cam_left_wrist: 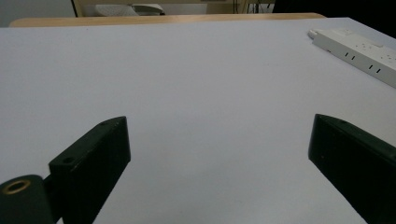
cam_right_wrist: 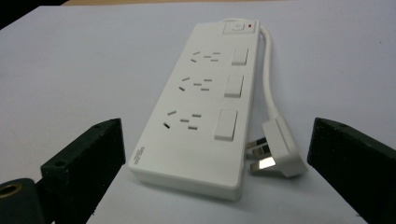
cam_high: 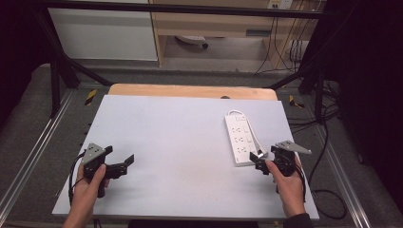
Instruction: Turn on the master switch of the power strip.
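A white power strip (cam_high: 240, 140) with three sockets and three switches lies flat at the right of the pale table top (cam_high: 176, 137). Its white cable (cam_right_wrist: 267, 79) runs along its right side and ends in a white plug (cam_right_wrist: 282, 149) lying on the table beside the near end. My right gripper (cam_high: 266, 158) is open just in front of that near end, and in the right gripper view the gripper (cam_right_wrist: 215, 125) has strip (cam_right_wrist: 205, 107) and plug between its spread jaws, touching neither. My left gripper (cam_high: 119, 156) is open over bare table at the left. In the left gripper view the gripper (cam_left_wrist: 218, 122) holds nothing, with the strip (cam_left_wrist: 359, 53) far off at the right.
A wooden edge (cam_high: 190, 90) borders the table's far side. Black frame posts (cam_high: 54, 76) stand at the back corners. Loose cables (cam_high: 328, 190) lie on the floor to the right. A pale cabinet (cam_high: 104, 33) stands behind the table.
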Tool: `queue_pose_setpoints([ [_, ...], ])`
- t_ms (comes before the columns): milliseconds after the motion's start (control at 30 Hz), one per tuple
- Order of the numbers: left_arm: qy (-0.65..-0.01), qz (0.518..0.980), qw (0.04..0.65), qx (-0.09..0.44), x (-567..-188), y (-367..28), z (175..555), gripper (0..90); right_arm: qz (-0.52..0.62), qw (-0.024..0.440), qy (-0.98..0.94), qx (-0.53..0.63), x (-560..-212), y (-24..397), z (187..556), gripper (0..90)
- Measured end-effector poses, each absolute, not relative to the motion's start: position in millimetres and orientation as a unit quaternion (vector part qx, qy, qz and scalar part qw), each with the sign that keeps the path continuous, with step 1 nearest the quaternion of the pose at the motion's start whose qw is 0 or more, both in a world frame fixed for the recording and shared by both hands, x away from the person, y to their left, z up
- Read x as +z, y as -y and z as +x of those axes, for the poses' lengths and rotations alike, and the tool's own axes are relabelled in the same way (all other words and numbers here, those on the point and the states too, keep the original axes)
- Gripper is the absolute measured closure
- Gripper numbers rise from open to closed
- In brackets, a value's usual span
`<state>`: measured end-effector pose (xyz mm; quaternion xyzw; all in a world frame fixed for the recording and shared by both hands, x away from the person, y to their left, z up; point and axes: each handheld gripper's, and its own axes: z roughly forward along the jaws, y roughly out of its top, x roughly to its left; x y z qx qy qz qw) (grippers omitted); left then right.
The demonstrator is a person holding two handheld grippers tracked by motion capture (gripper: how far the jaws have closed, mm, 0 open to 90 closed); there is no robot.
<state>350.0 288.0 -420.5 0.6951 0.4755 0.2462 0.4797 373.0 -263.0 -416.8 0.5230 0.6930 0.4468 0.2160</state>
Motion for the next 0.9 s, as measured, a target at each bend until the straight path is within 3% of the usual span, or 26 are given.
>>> queue_pose_setpoints([
  [400,-0.478,0.693,0.476,0.255,-419.8,-289.2,349.2,5.6,0.514,0.227,-0.681,0.469,-389.2,262.4,409.0,7.0],
  [567,-0.48,0.694,0.473,0.255,-421.0,-290.1,349.4,5.6,0.506,0.253,-0.677,0.47,-373.4,259.1,421.8,7.9],
  [900,-0.475,0.698,0.475,0.248,-421.6,-289.0,349.9,5.6,0.498,0.267,-0.68,0.468,-357.0,264.8,444.1,28.9],
])
